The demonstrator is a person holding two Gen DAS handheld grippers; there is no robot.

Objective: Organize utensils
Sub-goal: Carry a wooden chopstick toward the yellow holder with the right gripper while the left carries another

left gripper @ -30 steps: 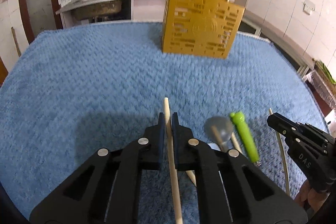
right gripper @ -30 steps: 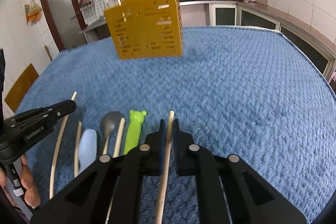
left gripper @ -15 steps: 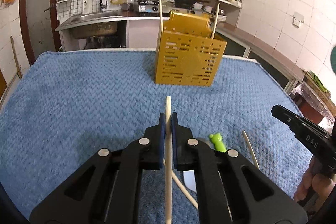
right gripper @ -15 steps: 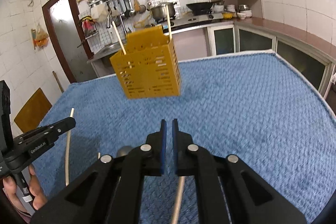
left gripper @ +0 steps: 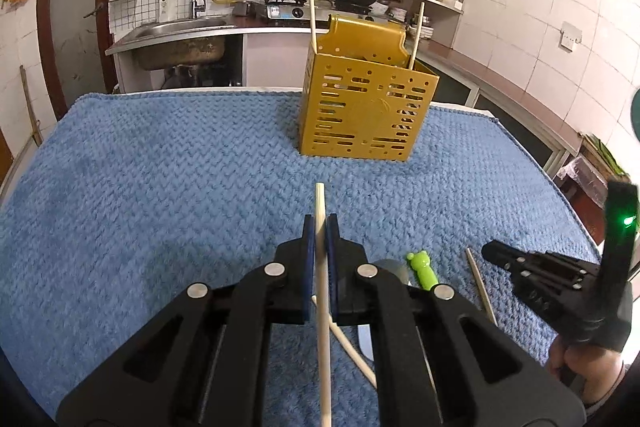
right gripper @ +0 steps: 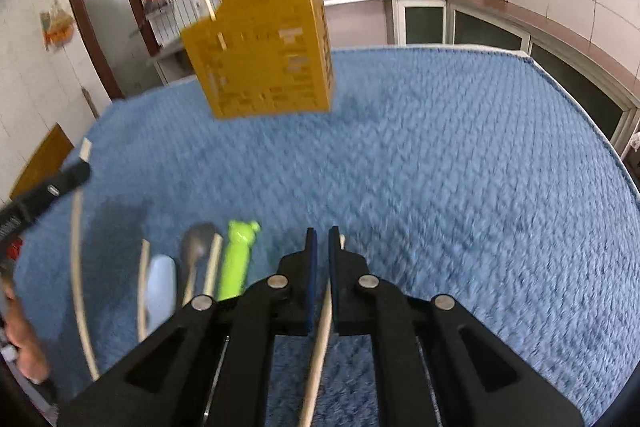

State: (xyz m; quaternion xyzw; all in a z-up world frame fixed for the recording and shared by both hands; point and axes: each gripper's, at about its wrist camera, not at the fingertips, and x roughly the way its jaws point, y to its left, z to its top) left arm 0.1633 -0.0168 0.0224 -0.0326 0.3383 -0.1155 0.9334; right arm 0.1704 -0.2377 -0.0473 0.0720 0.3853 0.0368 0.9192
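Note:
My left gripper (left gripper: 319,227) is shut on a pale chopstick (left gripper: 320,199), held above the blue mat and pointing at the yellow perforated utensil holder (left gripper: 368,115), where two chopsticks stand. In the right wrist view, my right gripper (right gripper: 321,239) is shut with nothing between its pads. A wooden chopstick (right gripper: 320,347) lies on the mat under it, its tip showing right of the fingers. Left of that gripper lie a green bear-handled utensil (right gripper: 238,259), a grey spoon (right gripper: 198,239) and a pale blue spoon (right gripper: 160,287). The holder (right gripper: 264,63) stands far ahead, blurred.
A second pale chopstick (left gripper: 348,343) crosses under the held one. The blue mat (left gripper: 160,187) covers the whole table. Beyond its far edge is a kitchen counter with a sink (left gripper: 180,27) and stove. A person's hand (left gripper: 580,367) grips the right tool.
The left gripper rose with its chopstick and now faces the holder. The right gripper lifted and came back down. The chopstick that sat between its jaws now lies beneath it.

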